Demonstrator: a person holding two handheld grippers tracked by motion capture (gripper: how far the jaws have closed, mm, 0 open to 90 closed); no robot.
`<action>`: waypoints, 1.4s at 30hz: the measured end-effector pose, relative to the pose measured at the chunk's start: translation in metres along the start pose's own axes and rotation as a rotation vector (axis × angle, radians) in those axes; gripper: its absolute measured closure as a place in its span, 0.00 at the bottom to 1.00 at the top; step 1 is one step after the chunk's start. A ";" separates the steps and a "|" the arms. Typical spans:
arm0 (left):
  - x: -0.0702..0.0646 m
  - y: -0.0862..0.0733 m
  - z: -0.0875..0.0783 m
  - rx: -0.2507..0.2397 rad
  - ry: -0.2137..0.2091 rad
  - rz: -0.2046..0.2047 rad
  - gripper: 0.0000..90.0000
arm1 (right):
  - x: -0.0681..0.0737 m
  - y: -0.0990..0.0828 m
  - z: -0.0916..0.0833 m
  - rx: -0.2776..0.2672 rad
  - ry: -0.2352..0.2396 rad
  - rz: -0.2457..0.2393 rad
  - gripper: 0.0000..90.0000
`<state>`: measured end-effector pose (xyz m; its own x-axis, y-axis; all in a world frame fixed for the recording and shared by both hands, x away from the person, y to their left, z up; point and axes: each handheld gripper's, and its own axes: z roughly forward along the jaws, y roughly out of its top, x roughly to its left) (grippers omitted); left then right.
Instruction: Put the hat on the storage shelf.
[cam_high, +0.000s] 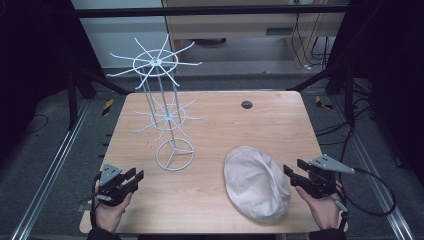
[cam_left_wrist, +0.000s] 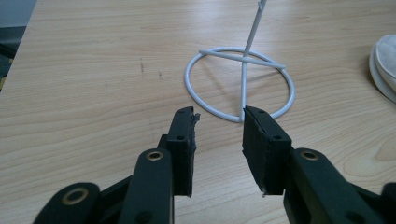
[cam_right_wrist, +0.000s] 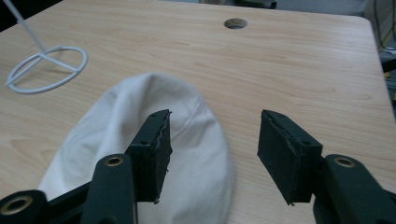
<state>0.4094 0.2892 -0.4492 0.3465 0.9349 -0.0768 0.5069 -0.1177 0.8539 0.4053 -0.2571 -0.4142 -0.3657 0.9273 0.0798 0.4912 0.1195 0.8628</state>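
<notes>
A cream fabric cap (cam_high: 256, 183) lies flat on the wooden table (cam_high: 250, 125) at the front right; in the right gripper view the cap (cam_right_wrist: 140, 140) spreads under and beyond the jaws. A white wire rack (cam_high: 164, 107) with two tiers of hooks stands left of centre on a ring base (cam_left_wrist: 239, 86). My right gripper (cam_high: 294, 172) is just right of the cap, open, nothing between its pads; the right gripper (cam_right_wrist: 212, 149) hovers at the cap's edge. My left gripper (cam_high: 134, 176) rests at the front left, open and empty; the left gripper (cam_left_wrist: 218, 140) points at the ring base.
A dark round grommet hole (cam_high: 247, 104) sits near the table's far edge. Metal frame rails run along both sides of the table. A cable (cam_high: 372, 195) trails from the right gripper off the table's right side.
</notes>
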 end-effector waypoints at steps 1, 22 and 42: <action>-0.001 0.000 0.000 0.001 0.003 0.007 0.72 | 0.003 0.001 -0.001 0.004 0.017 0.000 0.50; -0.016 0.000 0.001 0.027 -0.041 0.018 0.80 | 0.042 -0.010 -0.004 0.117 0.126 -0.084 0.53; -0.025 -0.001 0.008 0.060 -0.064 0.037 0.81 | 0.037 -0.030 0.006 0.212 0.090 -0.109 0.89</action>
<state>0.4060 0.2636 -0.4523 0.4145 0.9065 -0.0799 0.5388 -0.1737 0.8243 0.3817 -0.2246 -0.4400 -0.4895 0.8709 0.0446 0.5964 0.2971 0.7456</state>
